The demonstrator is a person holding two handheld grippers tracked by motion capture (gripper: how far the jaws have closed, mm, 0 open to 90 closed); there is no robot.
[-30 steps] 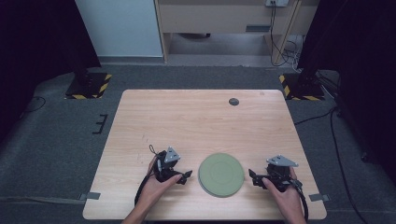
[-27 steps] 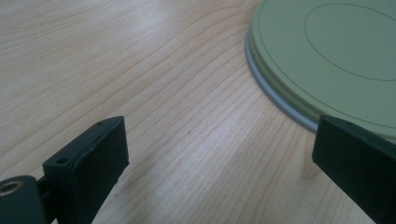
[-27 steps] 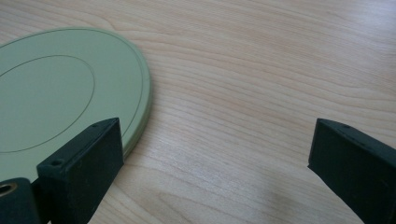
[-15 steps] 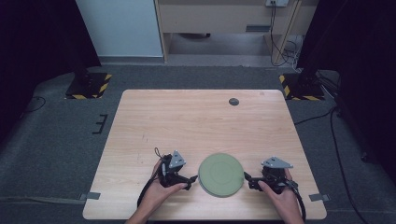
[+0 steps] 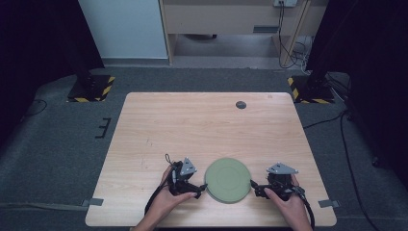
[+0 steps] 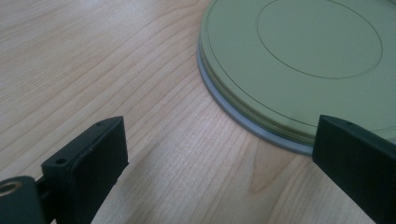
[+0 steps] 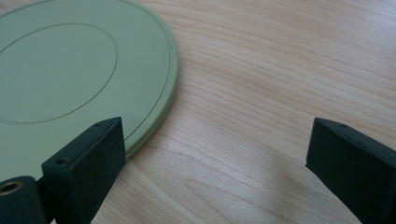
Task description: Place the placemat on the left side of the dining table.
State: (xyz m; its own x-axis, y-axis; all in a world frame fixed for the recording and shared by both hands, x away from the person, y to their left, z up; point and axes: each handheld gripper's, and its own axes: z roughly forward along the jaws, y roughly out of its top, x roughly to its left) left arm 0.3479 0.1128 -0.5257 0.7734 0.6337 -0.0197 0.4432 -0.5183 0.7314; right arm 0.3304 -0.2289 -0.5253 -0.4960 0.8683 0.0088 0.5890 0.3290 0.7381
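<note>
Currently, you hold the left gripper (image 5: 201, 186) and the right gripper (image 5: 254, 187) on opposite sides of the green disc (image 5: 227, 179), which lies flat on the wooden table (image 5: 202, 125), near the table's front edge and roughly midway between your two hands.

Left gripper: its jaws stand spread wide, with bare wood between them. In the left gripper view, the green disc (image 6: 303, 60) sits ahead and to the right; one jaw overlaps the disc's rim in the picture, but you cannot tell whether it touches. A thin grey rim (image 6: 233, 112) shows beneath the disc's green edge — the disc appears to rest on a grey layer of nearly the same outline.

Right gripper: its jaws are also spread, though they have just been closing somewhat. Nothing sits between them except table surface. In the right gripper view, the green disc (image 7: 70, 79) lies ahead and to the left, its edge running behind one jaw; contact cannot be confirmed.

Neither gripper pinches anything. A small dark round object (image 5: 240, 104) lies near the far edge of the table — well apart from the disc.
</note>
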